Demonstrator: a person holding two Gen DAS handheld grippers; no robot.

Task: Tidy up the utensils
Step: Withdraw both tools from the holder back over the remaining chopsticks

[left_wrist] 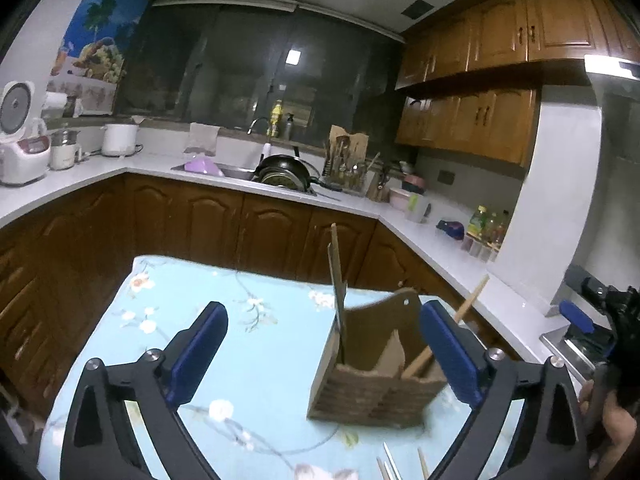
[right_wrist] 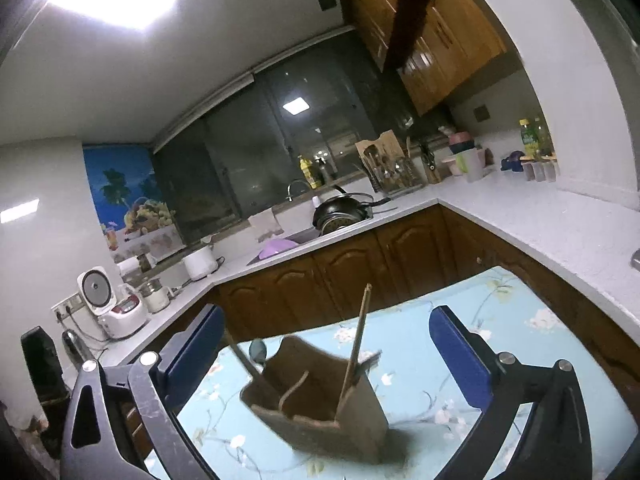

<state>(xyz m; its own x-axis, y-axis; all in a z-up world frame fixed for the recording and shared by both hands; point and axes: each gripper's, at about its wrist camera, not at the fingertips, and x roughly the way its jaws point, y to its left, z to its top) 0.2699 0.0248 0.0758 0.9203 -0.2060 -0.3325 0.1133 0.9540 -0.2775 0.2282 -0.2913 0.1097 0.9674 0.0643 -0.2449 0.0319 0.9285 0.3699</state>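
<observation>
A wooden utensil holder [left_wrist: 376, 364] is seen standing on the flowered tablecloth [left_wrist: 240, 360], at one o'clock of the left gripper [left_wrist: 326, 356]. A knife [left_wrist: 337, 280] and chopsticks [left_wrist: 448, 336] are held upright in it. Both the left gripper and the right gripper [right_wrist: 328, 360] are spread wide, with nothing grasped.

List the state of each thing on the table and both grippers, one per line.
Left gripper: open, empty.
Right gripper: open, empty.
Wooden utensil holder: upright on the tablecloth, not gripped.
Knife: standing in the holder.
Wooden stick: leaning in the holder.
Loose chopsticks: lying on the tablecloth.
</observation>
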